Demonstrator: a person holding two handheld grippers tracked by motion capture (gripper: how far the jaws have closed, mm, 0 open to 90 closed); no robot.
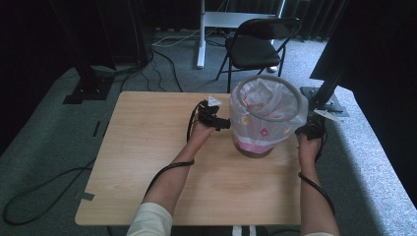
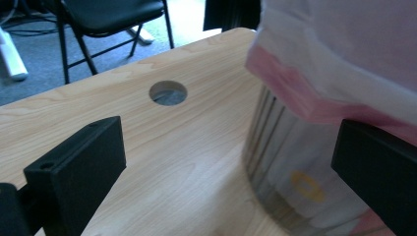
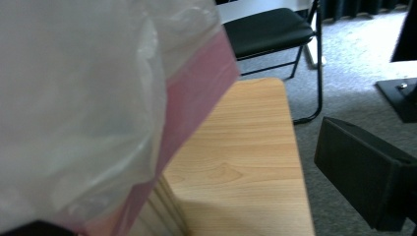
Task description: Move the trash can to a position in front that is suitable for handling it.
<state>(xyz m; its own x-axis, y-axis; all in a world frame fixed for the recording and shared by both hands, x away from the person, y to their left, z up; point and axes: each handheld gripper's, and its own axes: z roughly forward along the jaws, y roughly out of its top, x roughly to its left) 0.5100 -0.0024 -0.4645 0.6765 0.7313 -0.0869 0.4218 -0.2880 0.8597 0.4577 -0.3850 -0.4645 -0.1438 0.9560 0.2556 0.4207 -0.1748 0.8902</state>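
While we flank the waste bin (image 1: 260, 142) at the far right corner of the counter (image 1: 147, 162), the step in hand looks like fitting or pulling down the plastic liner bag (image 1: 268, 105) draped over its rim. Our left gripper (image 1: 223, 123) sits just beside the bin's left wall, jaws spread, one against the pink hem (image 2: 305, 101), nothing grasped. Our right gripper (image 1: 309, 129) hovers at the right side, also released: its one visible jaw stands well off the film. Next we judge each gripper must close on the loose hem without crushing the bin. Inside, we see only the crumpled white liner; any contents are hidden. A chair (image 1: 260, 44) stands beyond the counter's far edge.
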